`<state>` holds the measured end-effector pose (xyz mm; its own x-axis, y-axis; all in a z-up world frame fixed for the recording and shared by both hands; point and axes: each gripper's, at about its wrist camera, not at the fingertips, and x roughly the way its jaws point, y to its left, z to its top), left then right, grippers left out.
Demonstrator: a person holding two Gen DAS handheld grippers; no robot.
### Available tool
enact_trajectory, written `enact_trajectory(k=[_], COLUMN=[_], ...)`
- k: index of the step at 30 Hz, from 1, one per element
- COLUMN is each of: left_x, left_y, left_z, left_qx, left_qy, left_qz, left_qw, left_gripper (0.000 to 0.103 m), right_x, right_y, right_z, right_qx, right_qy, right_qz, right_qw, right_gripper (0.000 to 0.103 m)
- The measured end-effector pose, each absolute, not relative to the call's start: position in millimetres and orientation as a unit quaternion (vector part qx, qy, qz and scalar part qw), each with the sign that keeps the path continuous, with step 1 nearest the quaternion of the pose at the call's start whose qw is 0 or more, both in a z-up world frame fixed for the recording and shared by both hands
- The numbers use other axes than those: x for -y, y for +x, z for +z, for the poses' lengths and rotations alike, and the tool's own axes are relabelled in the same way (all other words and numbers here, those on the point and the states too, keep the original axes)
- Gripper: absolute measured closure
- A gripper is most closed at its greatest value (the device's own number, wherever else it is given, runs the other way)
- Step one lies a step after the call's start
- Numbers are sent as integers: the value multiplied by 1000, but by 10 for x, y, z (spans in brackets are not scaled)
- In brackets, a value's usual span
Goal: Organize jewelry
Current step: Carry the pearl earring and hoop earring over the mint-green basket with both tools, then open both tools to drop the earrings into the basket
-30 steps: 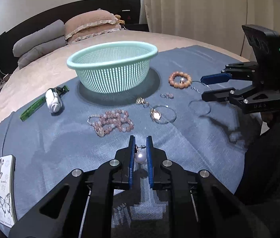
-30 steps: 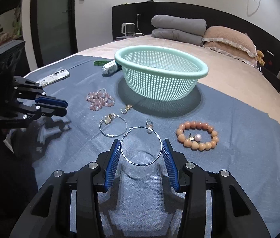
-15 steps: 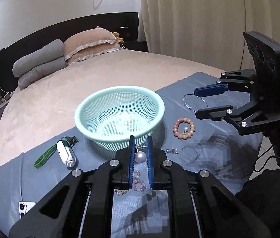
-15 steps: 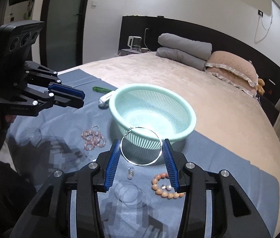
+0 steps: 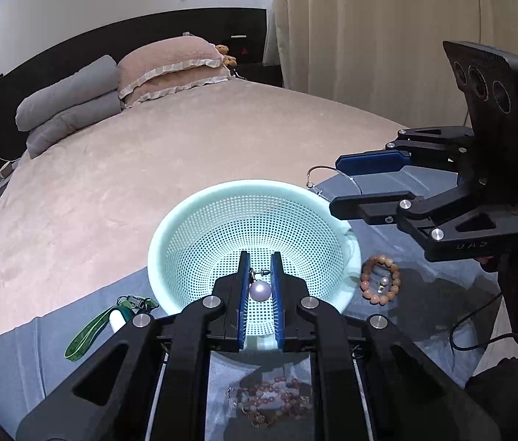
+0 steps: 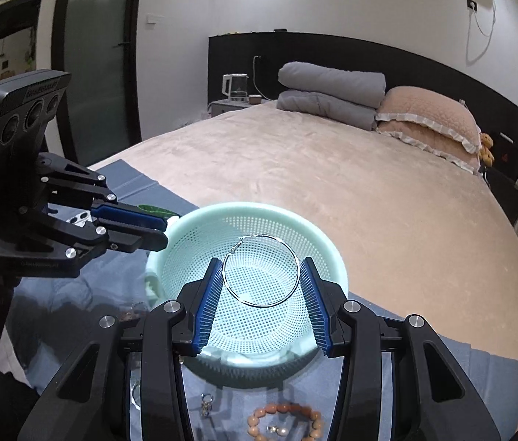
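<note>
Your left hand-held gripper [image 5: 260,275] is clamped narrowly on a glossy round pearl earring [image 5: 259,290], its ribbed blue pads pinching the bead while the thin metal post juts up between them. It hangs over the mint-green perforated plastic basket [image 5: 200,228], a round bowl with a smooth thick rim, standing on a blue woven cloth [image 5: 20,360] spread on the plush beige bed [image 5: 112,183]. Your right hand-held gripper [image 6: 262,275] is spread wide yet grasping a thin silver wire hoop earring [image 6: 261,270], both pads touching its sides, also above the basket. An orange beaded bracelet [image 5: 380,283] lies on the cloth just beside the basket.
</note>
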<state>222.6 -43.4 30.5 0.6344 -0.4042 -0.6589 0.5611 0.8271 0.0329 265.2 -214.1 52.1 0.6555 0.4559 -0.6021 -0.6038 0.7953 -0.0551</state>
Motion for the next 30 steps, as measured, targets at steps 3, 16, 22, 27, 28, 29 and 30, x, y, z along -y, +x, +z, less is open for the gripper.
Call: enact_trajectory(k=[3, 16, 22, 27, 28, 29, 30], left_x=[461, 569, 553, 535, 518, 500, 478], left_y=[2469, 2817, 2791, 2804, 2774, 2756, 2736], left_z=[184, -276, -266, -213, -200, -175, -147], left_qx=[-353, -403, -402, -394, -390, -384, -376], left_qy=[98, 116, 117, 121, 121, 122, 120], left_qz=[-265, -250, -249, -241, -241, -238, -236], left_qw=[892, 873, 873, 879, 881, 884, 888], left_gripper=[91, 91, 91, 65, 59, 46, 39], right_x=[2101, 2021, 2025, 2046, 2058, 2059, 2066], right_y=[2879, 3128, 3089, 3078, 3078, 3071, 3060], right_z=[339, -34, -31, 3, 11, 19, 25], right_qx=[-318, -360, -359, -355, -354, -352, -350], right_qy=[-127, -128, -131, -132, -132, -133, -134], right_qz=[284, 266, 265, 264, 263, 262, 261], right_qw=[896, 885, 885, 887, 888, 888, 890], right_gripper=[62, 62, 61, 59, 54, 51, 50])
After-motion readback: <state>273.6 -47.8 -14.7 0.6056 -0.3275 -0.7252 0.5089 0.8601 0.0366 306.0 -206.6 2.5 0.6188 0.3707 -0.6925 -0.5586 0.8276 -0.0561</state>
